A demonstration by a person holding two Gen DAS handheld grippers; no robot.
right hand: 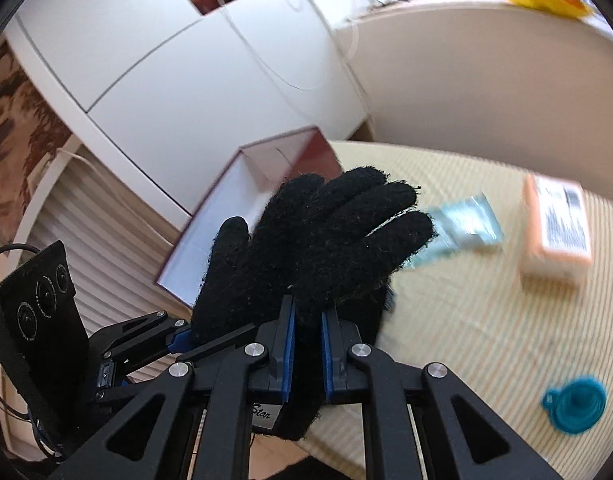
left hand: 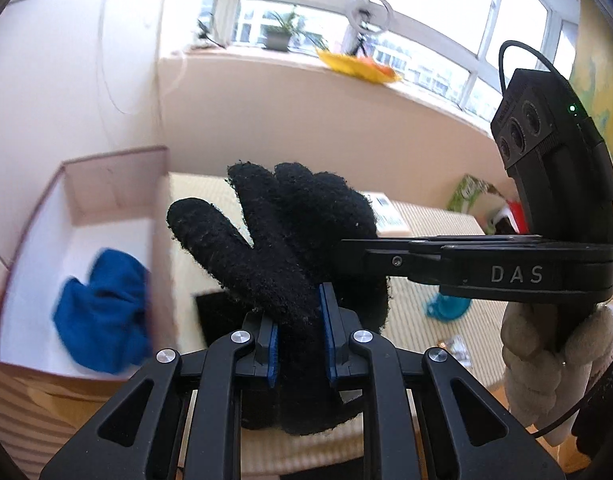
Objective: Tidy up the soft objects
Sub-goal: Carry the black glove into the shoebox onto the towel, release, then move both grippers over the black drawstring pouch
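Both grippers, left (left hand: 300, 332) and right (right hand: 307, 350), fingers clenched on one black glove (left hand: 290, 248) raised above the striped tabletop (right hand: 466, 320), open box (left hand: 38, 240) with blue cloth (left hand: 102, 312) at nine o'clock.

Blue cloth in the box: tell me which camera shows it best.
The left wrist view. There the blue cloth lies in plain sight on the white floor of the open box. In the right wrist view the black glove blocks the box's inside, so no cloth shows.

The box (left hand: 106, 184) stands at the left of the counter (left hand: 426, 224), with a cloth (left hand: 102, 312) inside. The glove (left hand: 290, 248) is between both grippers, right of the box.
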